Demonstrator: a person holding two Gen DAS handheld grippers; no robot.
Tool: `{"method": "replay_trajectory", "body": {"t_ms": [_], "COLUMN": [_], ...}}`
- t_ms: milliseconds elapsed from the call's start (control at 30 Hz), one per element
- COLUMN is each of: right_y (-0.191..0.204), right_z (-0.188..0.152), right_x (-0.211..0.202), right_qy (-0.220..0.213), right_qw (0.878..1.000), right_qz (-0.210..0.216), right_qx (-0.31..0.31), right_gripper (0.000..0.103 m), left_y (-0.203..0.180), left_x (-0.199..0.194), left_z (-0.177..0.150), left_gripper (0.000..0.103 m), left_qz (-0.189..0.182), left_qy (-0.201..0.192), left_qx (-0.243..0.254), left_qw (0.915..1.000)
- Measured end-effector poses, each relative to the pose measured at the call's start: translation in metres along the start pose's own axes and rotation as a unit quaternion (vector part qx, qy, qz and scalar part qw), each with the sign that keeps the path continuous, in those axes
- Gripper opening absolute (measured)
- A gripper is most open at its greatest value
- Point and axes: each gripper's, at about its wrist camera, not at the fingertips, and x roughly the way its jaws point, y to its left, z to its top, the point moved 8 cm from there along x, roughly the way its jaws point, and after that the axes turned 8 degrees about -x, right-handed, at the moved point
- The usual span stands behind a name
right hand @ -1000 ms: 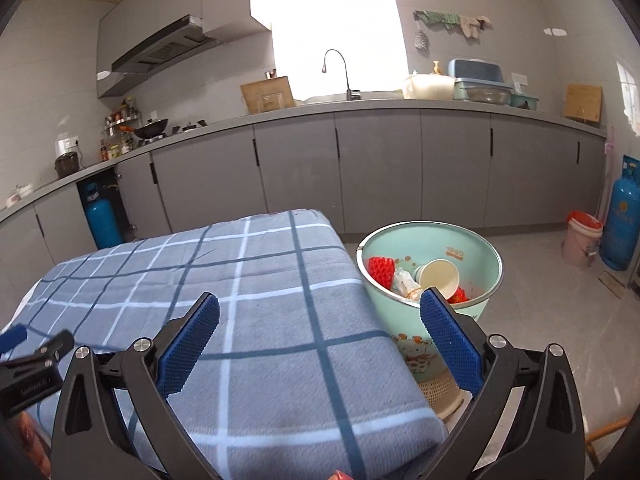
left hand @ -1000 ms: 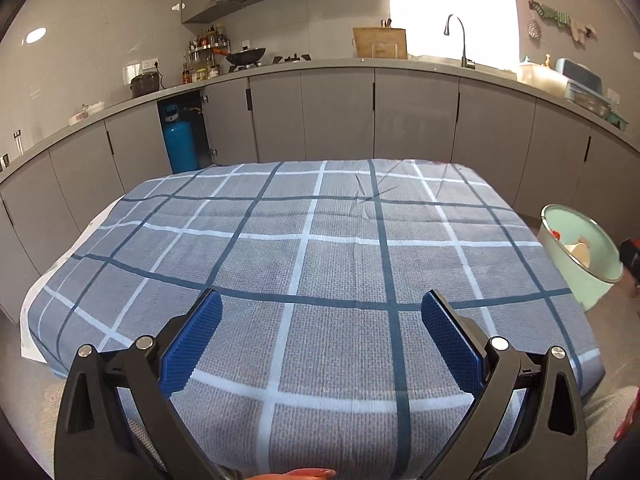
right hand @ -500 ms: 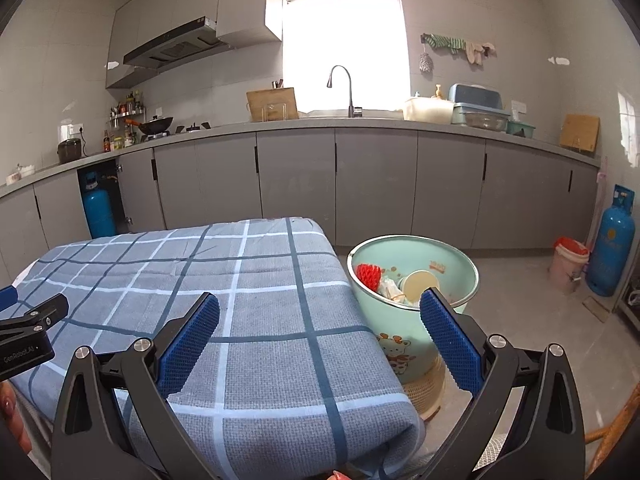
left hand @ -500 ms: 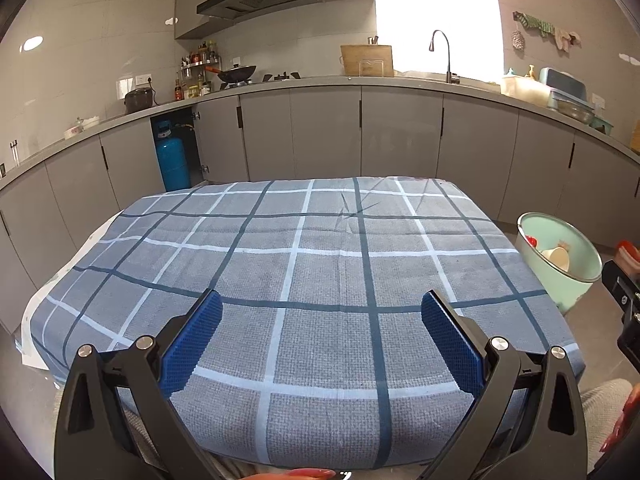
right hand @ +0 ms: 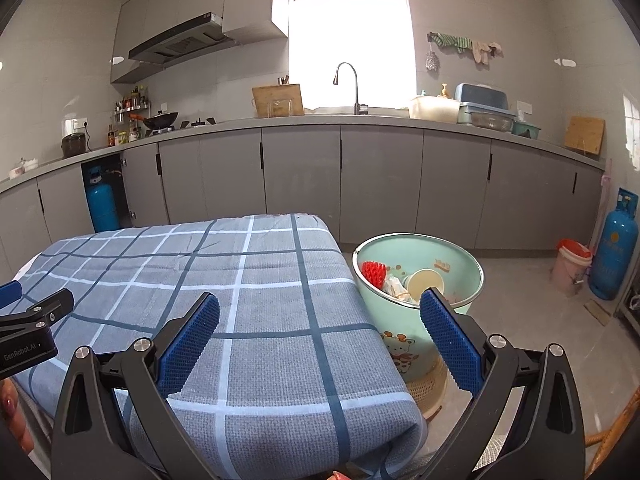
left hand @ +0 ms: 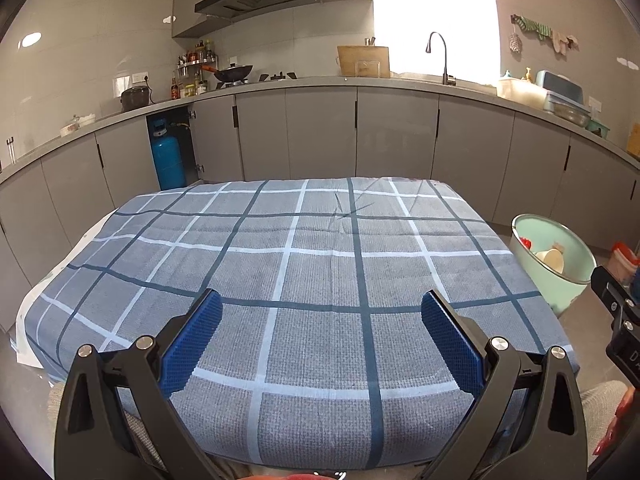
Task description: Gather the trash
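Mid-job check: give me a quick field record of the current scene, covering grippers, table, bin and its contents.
left gripper: open, empty, above near table edge
right gripper: open, empty, near table's right corner
table with blue-grey checked cloth: no trash visible on it
mint green plastic basin: on floor beside table's right side, atop a woven basket
basin contents: paper cup, red brush-like item, crumpled paper
trash left to collect: none seen

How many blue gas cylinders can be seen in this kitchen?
2. One gas cylinder stands in the open cabinet under the counter, at the left below the stove. The other gas cylinder stands on the floor at the far right, beside a small pink bucket. More may be hidden behind closed doors.
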Motion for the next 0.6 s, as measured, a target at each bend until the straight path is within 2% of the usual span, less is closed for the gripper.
{"method": "replay_trajectory", "body": {"t_ms": [600], "right_y": [0.0038], "right_z": [0.0018], "right_x": [-0.0034], "right_qy": [-0.008], "right_qw": [1.000], "right_qz": [0.003], "right_qx": [-0.009], "right_gripper": [0.099], "left_y": [-0.0018], "left_x": [-0.0040], "left_z": [0.0009], "left_gripper": [0.098], "left_qz": [-0.007], "left_qy": [-0.002], "left_qx": [0.004], "left_qw": [1.0000]}}
